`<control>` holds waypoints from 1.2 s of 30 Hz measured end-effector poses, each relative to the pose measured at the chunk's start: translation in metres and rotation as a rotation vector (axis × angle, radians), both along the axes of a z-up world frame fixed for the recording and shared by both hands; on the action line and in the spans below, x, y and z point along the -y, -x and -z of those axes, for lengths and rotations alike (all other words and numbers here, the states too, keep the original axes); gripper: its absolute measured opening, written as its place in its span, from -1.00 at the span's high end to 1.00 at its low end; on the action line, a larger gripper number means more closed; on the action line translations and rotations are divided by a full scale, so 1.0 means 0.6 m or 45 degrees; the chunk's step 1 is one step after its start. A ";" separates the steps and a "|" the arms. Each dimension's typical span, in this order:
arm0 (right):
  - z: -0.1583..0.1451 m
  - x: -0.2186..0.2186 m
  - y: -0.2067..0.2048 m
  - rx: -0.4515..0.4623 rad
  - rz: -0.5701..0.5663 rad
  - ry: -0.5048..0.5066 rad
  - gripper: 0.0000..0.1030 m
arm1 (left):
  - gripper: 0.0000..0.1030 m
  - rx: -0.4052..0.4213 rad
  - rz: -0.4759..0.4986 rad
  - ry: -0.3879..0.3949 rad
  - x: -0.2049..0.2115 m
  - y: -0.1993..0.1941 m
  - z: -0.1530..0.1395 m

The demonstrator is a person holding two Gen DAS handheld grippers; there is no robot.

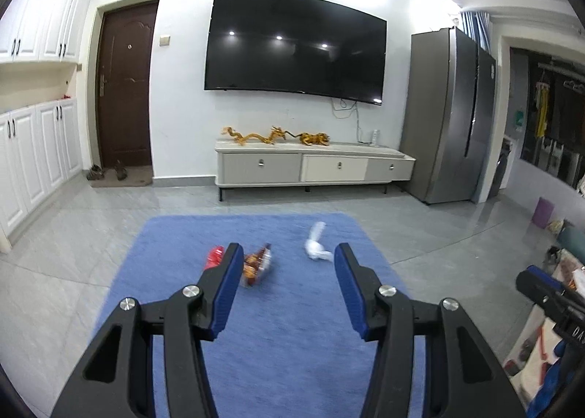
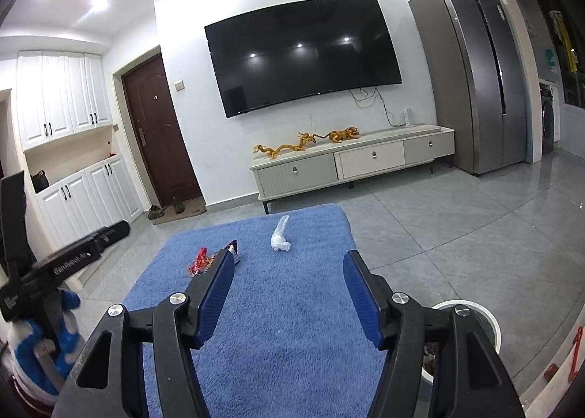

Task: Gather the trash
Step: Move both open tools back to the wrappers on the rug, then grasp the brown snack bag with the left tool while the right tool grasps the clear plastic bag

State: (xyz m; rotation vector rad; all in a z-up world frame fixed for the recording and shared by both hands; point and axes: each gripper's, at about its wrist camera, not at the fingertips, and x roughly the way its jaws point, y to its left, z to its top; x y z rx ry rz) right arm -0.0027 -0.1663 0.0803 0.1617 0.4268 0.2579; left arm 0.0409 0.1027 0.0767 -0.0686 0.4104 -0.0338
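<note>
Three pieces of trash lie on a blue rug (image 2: 285, 308) in a living room, none yet collected. Both jaws stand released and empty: the left gripper (image 1: 289, 257) and the right gripper (image 2: 289, 264) hover above the rug's near end, pointing slightly downward toward the litter. A crumpled white plastic bag (image 2: 280, 237) sits near the rug's far end, well apart from either gripper. To its left lie a red snack wrapper (image 2: 200, 260) and, just beside it, a clear wrapper with orange-brown contents (image 1: 257, 266); whether the two touch cannot be told.

A white round bin (image 2: 486, 323), on the tiled floor at the rug's right edge, looks like the destination; something reddish shows inside it, suggesting earlier collection, though that is only a judgement. All three pieces on the rug remain to be picked up.

The left view is blurred, softening the wrappers' outlines. In the right view, the near jaw covers part of the clear wrapper, and the gripper body hides most of the bin's interior. A dark television (image 2: 303, 52) hangs on the wall behind.
</note>
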 end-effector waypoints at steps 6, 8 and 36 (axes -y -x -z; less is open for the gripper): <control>0.002 -0.007 -0.041 -0.036 -0.006 0.019 -0.16 | 0.03 -0.022 -0.004 -0.011 -0.037 -0.037 0.004; 0.008 -0.011 -0.058 -0.052 -0.009 0.026 -0.16 | 0.03 -0.033 0.014 0.005 -0.048 -0.053 0.013; 0.203 -0.097 -0.426 -0.423 -0.134 0.104 -0.16 | 0.05 -0.396 0.139 0.054 -0.055 -0.374 0.261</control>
